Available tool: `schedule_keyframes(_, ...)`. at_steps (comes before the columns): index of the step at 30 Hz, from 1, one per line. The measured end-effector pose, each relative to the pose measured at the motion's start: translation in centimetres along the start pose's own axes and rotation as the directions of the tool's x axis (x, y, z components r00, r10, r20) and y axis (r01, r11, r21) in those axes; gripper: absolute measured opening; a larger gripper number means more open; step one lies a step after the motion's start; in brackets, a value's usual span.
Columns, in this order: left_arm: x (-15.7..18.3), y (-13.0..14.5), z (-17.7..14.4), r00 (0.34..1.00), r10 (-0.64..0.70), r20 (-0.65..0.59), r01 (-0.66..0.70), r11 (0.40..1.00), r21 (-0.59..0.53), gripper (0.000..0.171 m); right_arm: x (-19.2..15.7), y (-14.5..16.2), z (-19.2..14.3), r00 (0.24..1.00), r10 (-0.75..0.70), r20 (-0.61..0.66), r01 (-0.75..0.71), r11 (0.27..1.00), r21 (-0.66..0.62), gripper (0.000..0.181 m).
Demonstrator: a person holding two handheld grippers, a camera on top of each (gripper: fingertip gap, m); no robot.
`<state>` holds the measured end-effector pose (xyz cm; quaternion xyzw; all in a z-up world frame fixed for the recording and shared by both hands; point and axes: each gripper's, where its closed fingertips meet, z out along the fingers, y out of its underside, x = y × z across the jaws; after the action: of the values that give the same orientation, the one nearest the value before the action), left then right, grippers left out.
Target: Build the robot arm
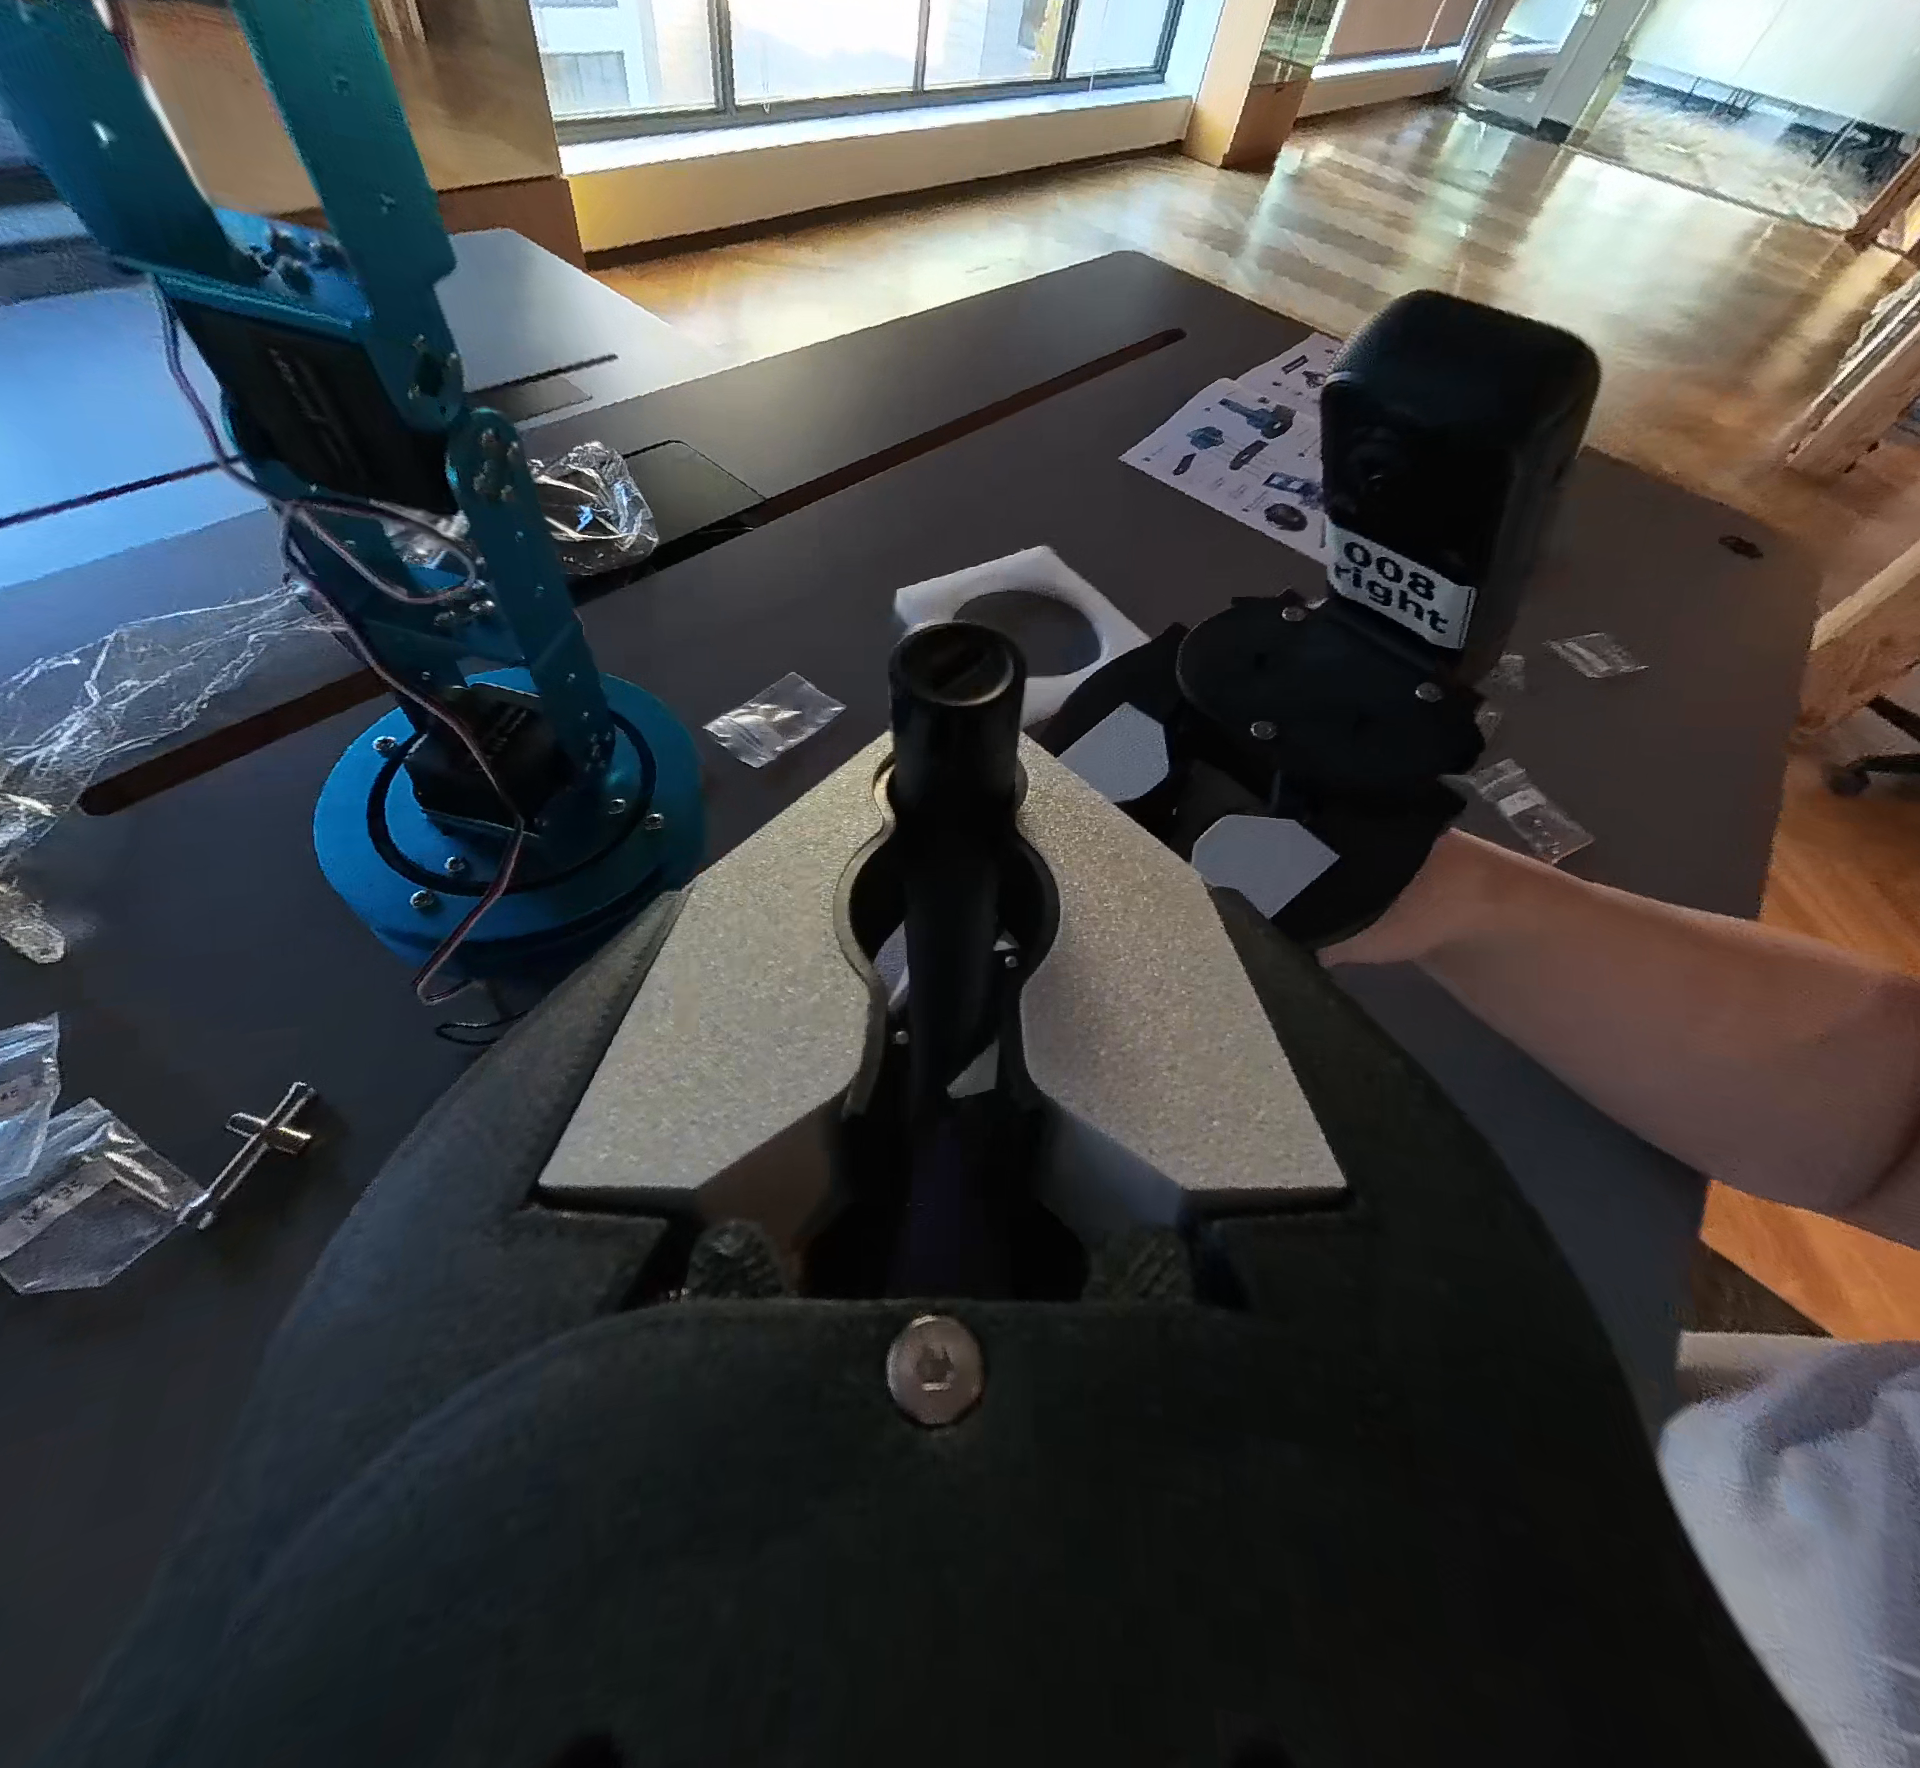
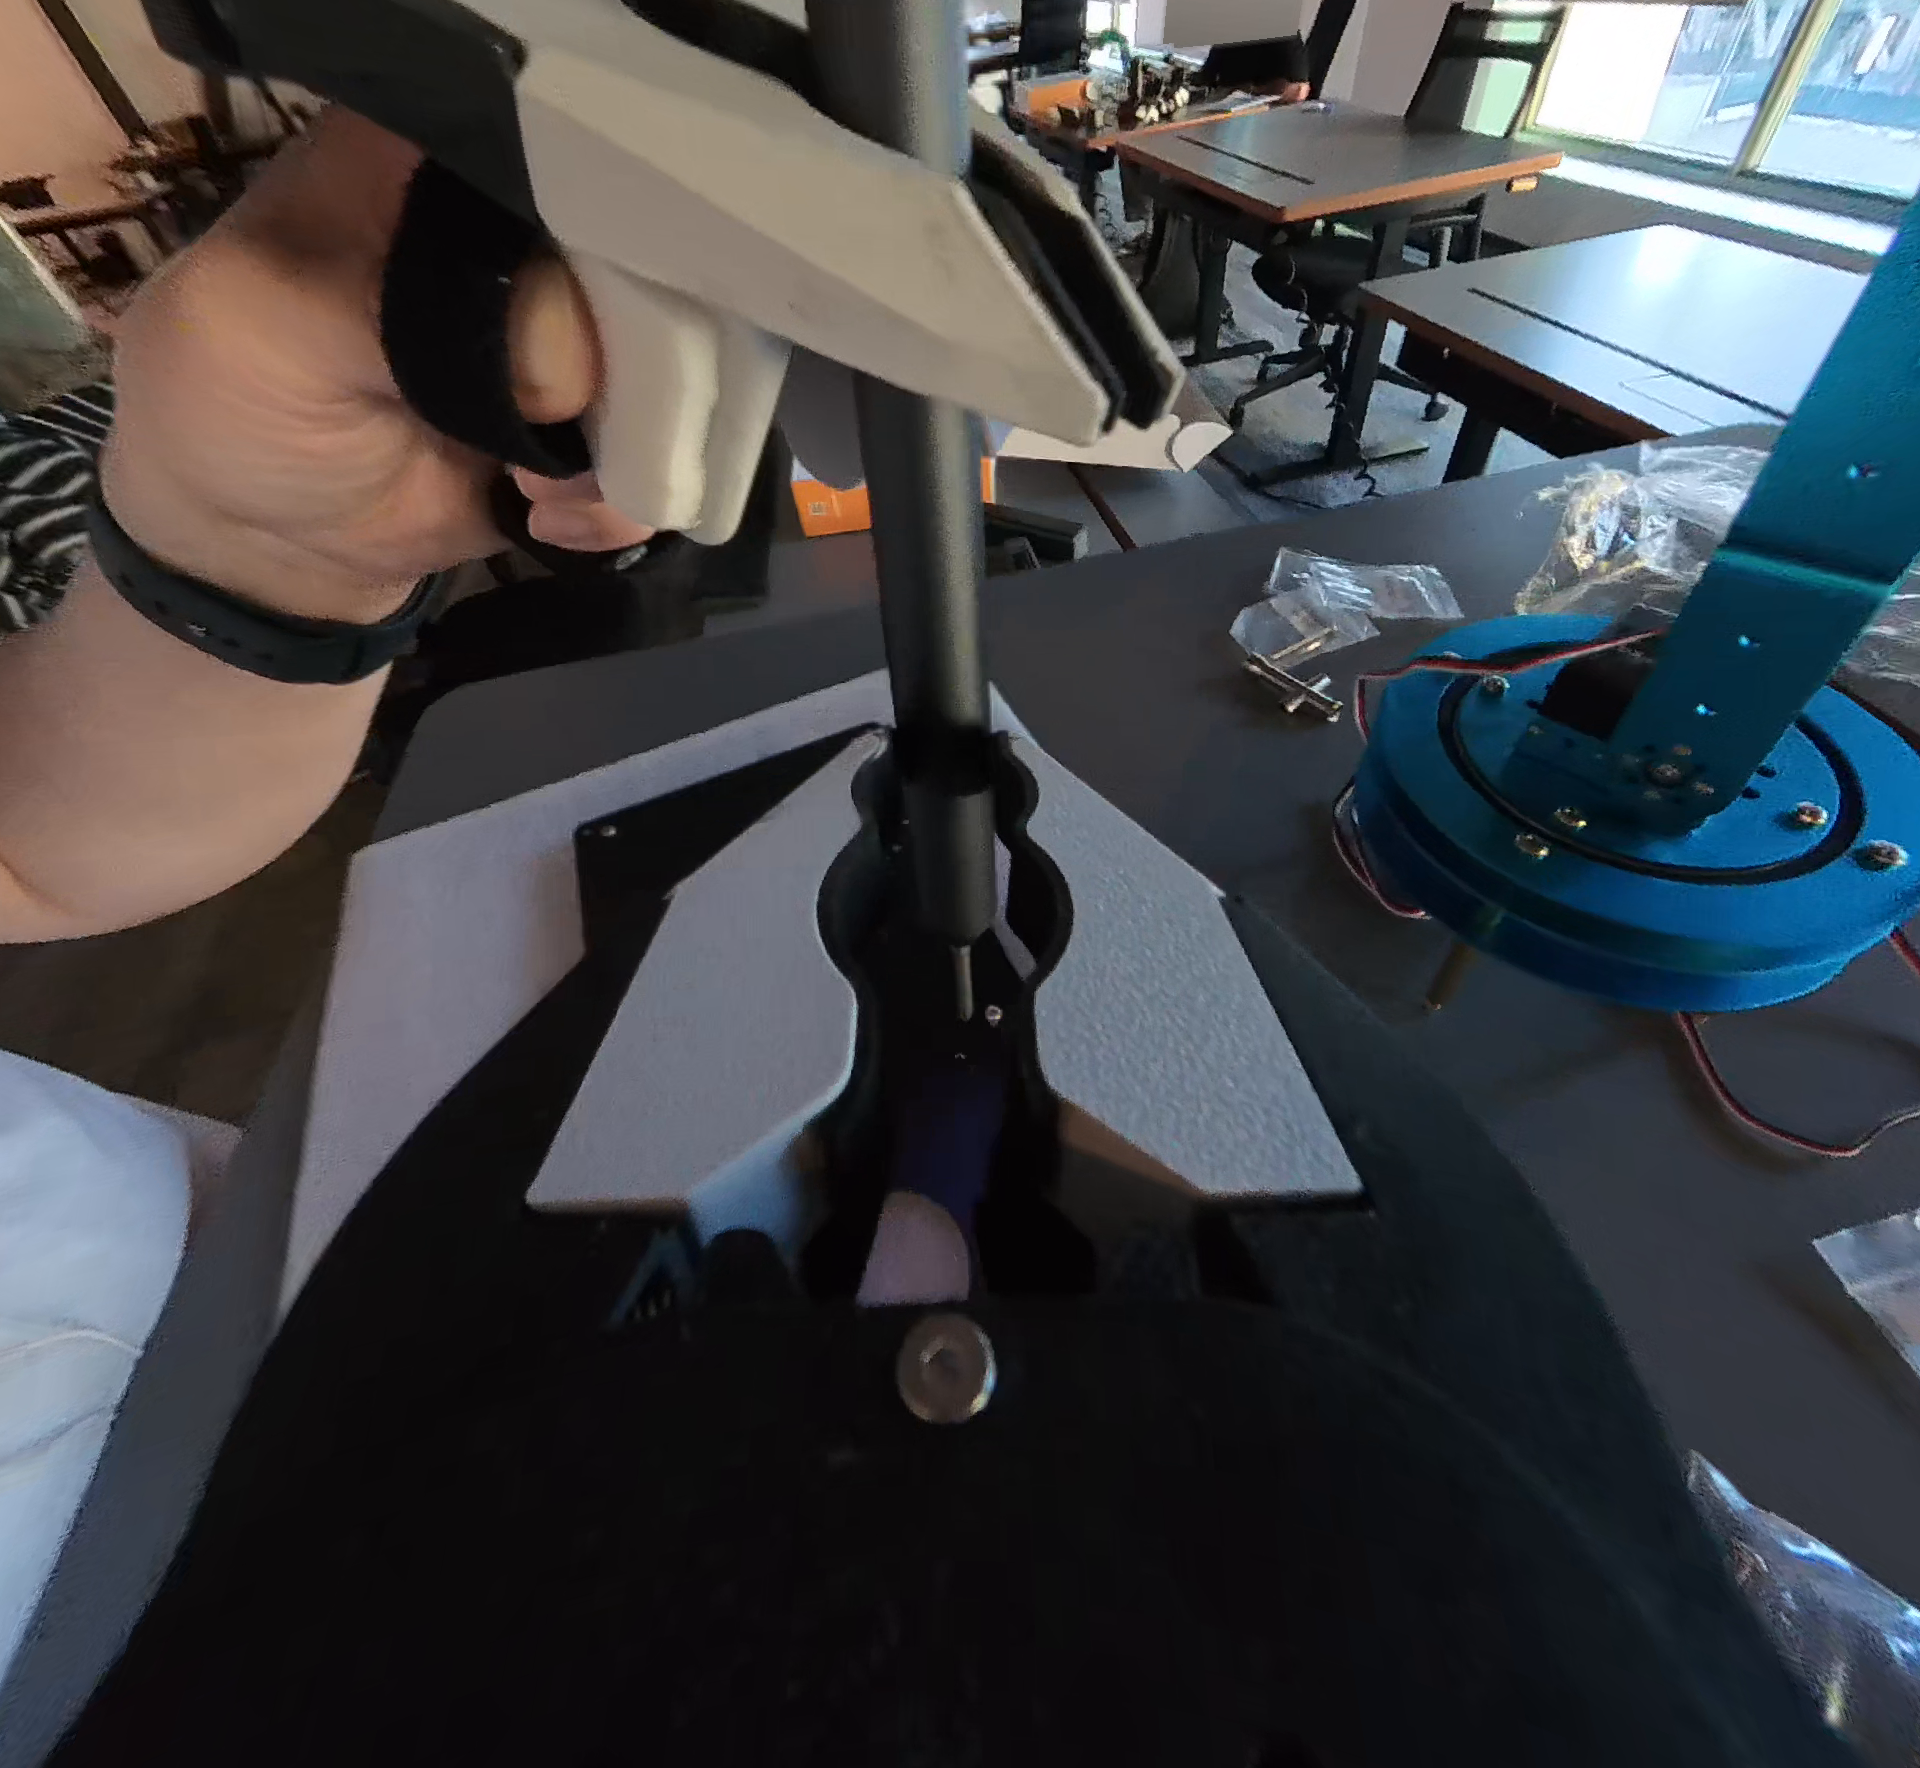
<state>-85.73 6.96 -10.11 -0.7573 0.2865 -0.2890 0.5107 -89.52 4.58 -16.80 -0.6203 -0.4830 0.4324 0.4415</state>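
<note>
My left gripper (image 1: pixel 956 762) is shut on a black electric screwdriver (image 1: pixel 951 835) and holds it roughly upright above the dark table (image 1: pixel 1039 430). In the right wrist view the left gripper (image 2: pixel 1132 388) shows from the side, clamped on the shaft (image 2: pixel 925 523). My right gripper (image 2: pixel 940 752) sits lower and is closed around the screwdriver's narrow lower end, with the bit (image 2: pixel 964 980) between its grey fingers (image 2: pixel 1143 1012). The right gripper also shows in the left wrist view (image 1: pixel 1195 804). A blue robot arm kit (image 1: pixel 499 825) stands to the left; its round base shows in the right wrist view (image 2: pixel 1621 845).
Small plastic parts bags (image 1: pixel 774 716) lie around. A metal T-shaped wrench (image 1: pixel 260 1147) lies front left and also shows in the right wrist view (image 2: pixel 1294 679). A white foam block (image 1: pixel 925 606), a printed sheet (image 1: pixel 1236 440) and crumpled plastic wrap (image 1: pixel 592 503) lie farther back. Red wires (image 2: pixel 1766 1105) trail from the base. The grippers' ends are close to 8 centimetres from one another.
</note>
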Motion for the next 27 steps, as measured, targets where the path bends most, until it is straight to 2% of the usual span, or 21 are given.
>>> schedule_keyframes(4,-0.8,1.4,0.1,1.0,0.022,-0.003,-0.022,1.0,0.007,0.009,0.1,1.5,0.9,1.0,-0.015,0.011,0.016,0.999,-0.048,0.017)
schedule_keyframes(7,-1.2,1.8,-0.2,1.0,0.013,-0.01,-0.012,0.999,0.03,0.009,0.1,2.2,1.3,0.999,-0.042,0.01,0.043,0.996,-0.079,0.025)
schedule_keyframes(10,-1.7,1.9,-0.4,1.0,-0.005,-0.012,0.005,0.999,0.036,0.009,0.1,1.9,1.4,0.999,-0.053,0.002,0.054,0.996,-0.072,0.024)
schedule_keyframes(16,-1.9,1.6,-0.6,1.0,-0.004,-0.01,0.004,0.999,0.048,0.009,0.3,0.7,1.4,1.0,0.022,-0.004,-0.022,1.0,-0.015,0.024)
schedule_keyframes(21,-2.2,1.7,-0.4,1.0,0.012,0.011,-0.012,0.999,0.043,0.009,0.8,0.9,1.5,0.998,-0.011,-0.058,0.009,1.0,-0.028,0.015)
schedule_keyframes(25,-2.3,1.6,-0.5,0.998,0.057,0.019,-0.058,0.997,0.051,0.009,1.4,0.8,1.7,0.979,-0.077,-0.187,0.06,0.994,-0.094,0.014)
schedule_keyframes(27,-2.0,1.1,-0.8,0.996,0.081,-0.028,-0.079,0.994,0.074,0.009,1.2,0.2,1.8,0.963,-0.099,-0.25,0.067,0.989,-0.134,0.014)
